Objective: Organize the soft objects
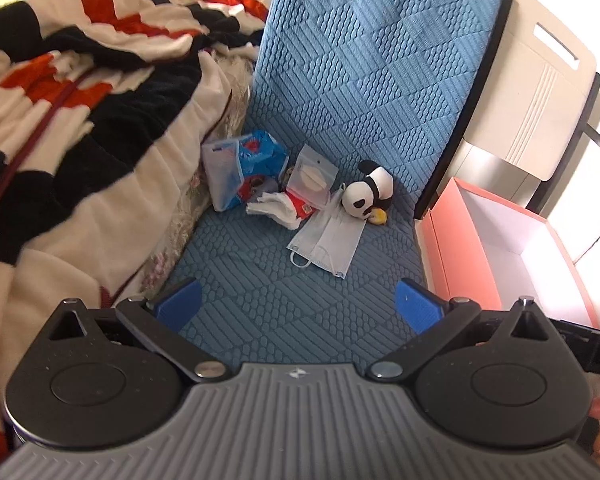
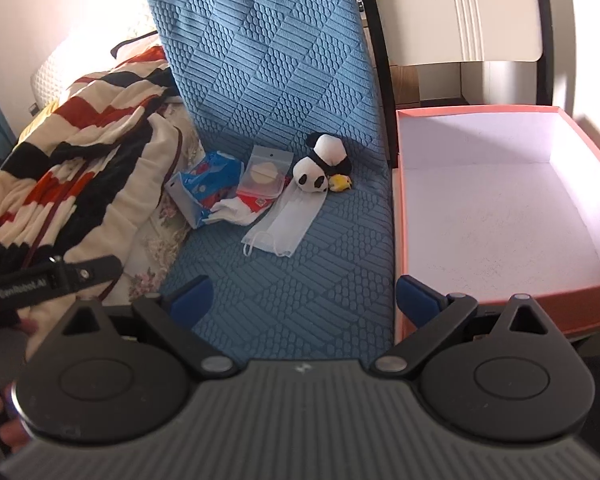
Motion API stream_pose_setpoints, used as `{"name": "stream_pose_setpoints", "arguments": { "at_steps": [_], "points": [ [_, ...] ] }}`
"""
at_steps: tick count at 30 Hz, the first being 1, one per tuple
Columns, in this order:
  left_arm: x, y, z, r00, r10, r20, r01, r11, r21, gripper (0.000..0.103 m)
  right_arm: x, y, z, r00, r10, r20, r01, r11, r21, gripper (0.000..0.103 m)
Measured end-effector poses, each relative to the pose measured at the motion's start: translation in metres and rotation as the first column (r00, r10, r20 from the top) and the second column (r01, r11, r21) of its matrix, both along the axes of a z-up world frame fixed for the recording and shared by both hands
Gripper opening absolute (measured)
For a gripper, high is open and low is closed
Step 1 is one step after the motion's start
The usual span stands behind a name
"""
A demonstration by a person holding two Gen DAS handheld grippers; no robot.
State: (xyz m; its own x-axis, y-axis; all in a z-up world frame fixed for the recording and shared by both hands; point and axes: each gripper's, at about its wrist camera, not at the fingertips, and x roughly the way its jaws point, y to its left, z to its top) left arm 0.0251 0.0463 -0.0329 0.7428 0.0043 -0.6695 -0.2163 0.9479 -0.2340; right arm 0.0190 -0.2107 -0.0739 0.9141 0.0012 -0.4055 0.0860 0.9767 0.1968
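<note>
Two tools are in play, and both are wide apart with nothing between their blue pads. The left tool [image 1: 298, 304] and the right tool [image 2: 304, 300] both hang over the blue quilted seat cover [image 1: 300, 280], well short of the soft things.

The pile sits at 12 o'clock from each tool. It has a panda plush [image 2: 324, 164], two face masks [image 2: 284, 220] lying flat, a clear zip bag with a round pad [image 2: 266, 174], a white folded cloth [image 2: 236, 208] and a blue plastic packet [image 2: 198, 184]. The masks touch the panda and slip under the zip bag. From the right tool, the pink box [image 2: 500, 308] stands at 2 o'clock, just beside the seat, and it looks empty.

My guess is that the step now is to reach in and pick the first soft thing for the box. The panda looks like the easy one. It is puffy, so squeeze its round body in the middle and not the small yellow bit [image 2: 340, 183] next to it. Come down from above so the pads do not catch the mask under it. The masks are thin and flat, so pinch an edge or an ear loop. The striped blanket [image 1: 80, 100] at 10 o'clock should stay out of the way.
</note>
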Motion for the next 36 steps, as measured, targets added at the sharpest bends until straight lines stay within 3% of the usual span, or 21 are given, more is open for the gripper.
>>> {"name": "stream_pose_setpoints", "arguments": {
  "at_steps": [14,25,27,36],
  "points": [
    [0.069,0.007,-0.045,0.999,0.002,-0.045,-0.002,1.000,0.004,0.103,0.073,-0.003,0.004,1.000,0.028,0.003,-0.028,1.000,0.010,0.081],
    [0.129,0.020,-0.077,0.999,-0.029,-0.033,0.030,0.999,0.017,0.102,0.140,-0.011,0.000,1.000,0.010,-0.002,-0.010,1.000,-0.015,0.062],
    [0.140,0.021,-0.082,0.999,-0.031,-0.039,0.032,0.999,0.028,0.099,0.151,-0.013,-0.002,1.000,0.005,-0.004,-0.005,1.000,-0.012,0.062],
    [0.185,0.024,-0.106,0.993,-0.084,-0.084,0.088,0.995,0.047,0.066,0.204,-0.024,-0.013,1.000,-0.018,-0.024,0.019,0.999,0.043,0.063]
  ]
}}
